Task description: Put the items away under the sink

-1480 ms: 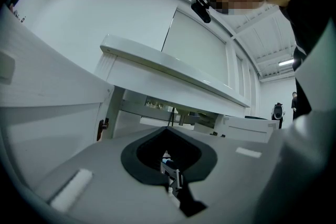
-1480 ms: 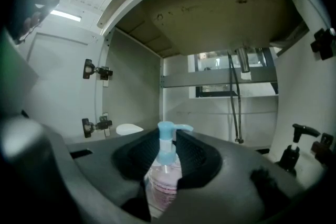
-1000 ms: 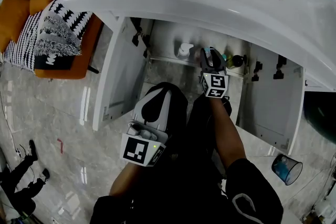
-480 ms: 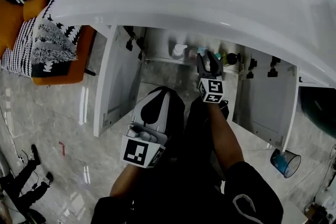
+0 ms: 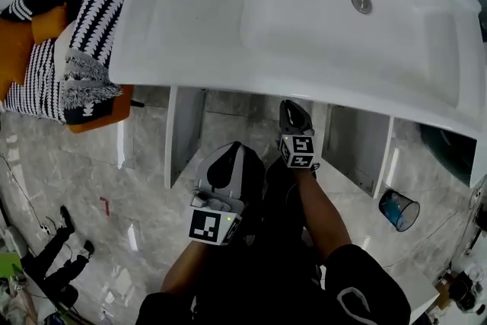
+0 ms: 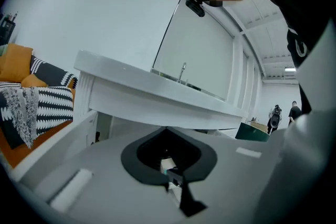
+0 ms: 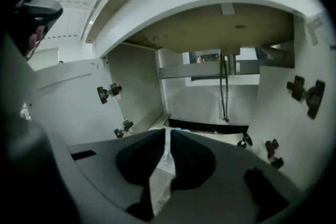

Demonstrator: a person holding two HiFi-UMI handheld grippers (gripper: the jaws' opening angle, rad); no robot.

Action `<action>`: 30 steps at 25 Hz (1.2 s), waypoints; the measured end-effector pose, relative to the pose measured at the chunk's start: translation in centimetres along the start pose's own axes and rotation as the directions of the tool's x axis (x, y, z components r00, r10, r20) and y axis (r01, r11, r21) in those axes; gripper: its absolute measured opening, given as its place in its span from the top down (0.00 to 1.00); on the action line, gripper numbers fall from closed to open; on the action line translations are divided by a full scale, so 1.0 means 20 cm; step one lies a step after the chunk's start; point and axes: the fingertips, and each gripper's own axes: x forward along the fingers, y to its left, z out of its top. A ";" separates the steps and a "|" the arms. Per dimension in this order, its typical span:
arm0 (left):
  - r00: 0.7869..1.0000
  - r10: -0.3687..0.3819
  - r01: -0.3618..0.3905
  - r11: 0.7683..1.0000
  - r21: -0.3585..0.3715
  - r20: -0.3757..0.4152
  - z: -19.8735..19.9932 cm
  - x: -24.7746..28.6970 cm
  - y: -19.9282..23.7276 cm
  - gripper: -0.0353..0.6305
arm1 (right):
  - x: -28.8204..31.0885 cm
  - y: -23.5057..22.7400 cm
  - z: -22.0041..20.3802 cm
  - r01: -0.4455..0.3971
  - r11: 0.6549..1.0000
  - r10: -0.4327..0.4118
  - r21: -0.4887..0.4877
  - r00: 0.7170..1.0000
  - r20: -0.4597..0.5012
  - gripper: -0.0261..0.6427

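Under the sink (image 5: 228, 27) the cupboard doors (image 5: 183, 135) are seen standing open. The right gripper (image 7: 168, 132) is held before the cupboard; its jaws have just been closing to a thin slit, with nothing between them. The left gripper (image 5: 232, 148) is held below the sink's front edge, jaws together and empty. The items (image 7: 243, 140) are perhaps the dark shapes inside. Stowing is judged done, and the doors are not yet shut.
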 end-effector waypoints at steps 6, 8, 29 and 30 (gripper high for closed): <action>0.994 0.020 -0.024 0.999 -0.031 -0.106 0.29 -0.08 -0.13 0.94 | -0.29 0.13 0.24 -0.009 1.000 0.012 0.029 0.995 -0.099 0.94; 0.993 0.030 -0.034 0.999 -0.036 -0.118 0.41 -0.11 -0.18 0.94 | -0.39 0.15 0.32 -0.013 0.999 0.017 0.035 0.993 -0.120 0.94; 0.999 -0.008 0.008 1.000 0.004 -0.038 1.42 -0.48 -0.86 0.94 | -1.39 0.19 1.21 0.006 0.999 0.002 0.053 0.989 -0.147 0.94; 0.999 -0.011 0.011 1.000 0.005 -0.038 1.44 -0.51 -0.89 0.94 | -1.45 0.20 1.25 0.003 0.998 0.005 0.056 0.991 -0.137 0.94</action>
